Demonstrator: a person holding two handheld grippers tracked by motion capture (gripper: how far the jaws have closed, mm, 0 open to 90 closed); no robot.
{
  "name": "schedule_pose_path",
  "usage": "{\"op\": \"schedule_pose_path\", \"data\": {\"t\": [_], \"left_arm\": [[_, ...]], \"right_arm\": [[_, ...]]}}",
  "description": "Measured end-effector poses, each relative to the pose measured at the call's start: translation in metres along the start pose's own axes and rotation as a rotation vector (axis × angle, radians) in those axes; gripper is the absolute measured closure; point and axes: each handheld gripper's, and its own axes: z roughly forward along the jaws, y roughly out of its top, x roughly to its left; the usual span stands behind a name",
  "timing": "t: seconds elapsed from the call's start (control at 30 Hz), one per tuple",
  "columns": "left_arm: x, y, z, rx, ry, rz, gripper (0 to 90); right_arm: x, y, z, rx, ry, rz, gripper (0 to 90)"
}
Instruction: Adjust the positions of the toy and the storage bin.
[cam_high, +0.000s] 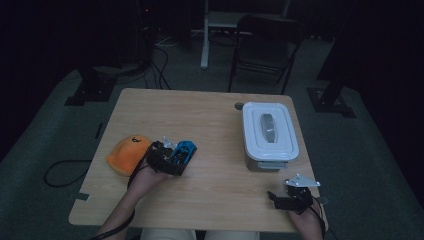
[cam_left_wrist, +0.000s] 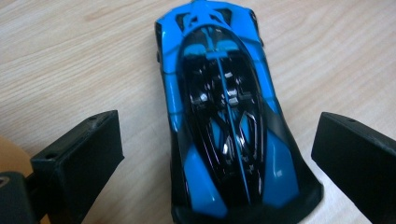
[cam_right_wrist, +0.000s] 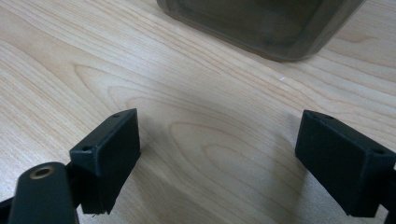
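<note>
I have the left tongs (cam_high: 176, 157) down over the toy car (cam_high: 183, 151) on the wooden counter (cam_high: 210, 135), a little left of the middle. In the left gripper view the blue and black toy car (cam_left_wrist: 224, 116) lies lengthwise between my two black jaws, its wide end toward me and its narrower end pointing away. The jaws stand wide apart, one on each side of the car, and I see bare wood between each jaw and the car's flanks, so they are not clamped on it. The car rests on the counter on its wheels, roof up.

Just beside the left tongs, on the side toward the counter's left edge, sits an orange cushion (cam_high: 127, 154) with a dark mark on top; a sliver of orange shows at the lower left corner in the left gripper view.

My right tongs (cam_high: 286, 196) hang near the counter's front right corner, well apart from the car. In the right gripper view the jaws are spread wide with nothing between them, just wood grain, and the lower corner of the box (cam_right_wrist: 261, 25) stands ahead of them. From the high view the box (cam_high: 270, 134) is white with a lid and a handle, standing on the right half of the counter, between the right tongs and the far edge.
</note>
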Motion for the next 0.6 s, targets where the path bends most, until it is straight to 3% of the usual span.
{"op": "schedule_pose_path", "data": {"t": [0.43, 0.6], "left_arm": [[0.002, 0.009, 0.019, 0.041, 0.0, 0.008, 2.6], [-0.001, 0.011, 0.025, 0.062, 0.021, 0.02, 5.6]], "right_arm": [[0.0, 0.0, 0.0, -0.001, -0.001, 0.0, 13.8], [0.0, 0.0, 0.0, -0.001, -0.001, 0.001, 13.9]]}}
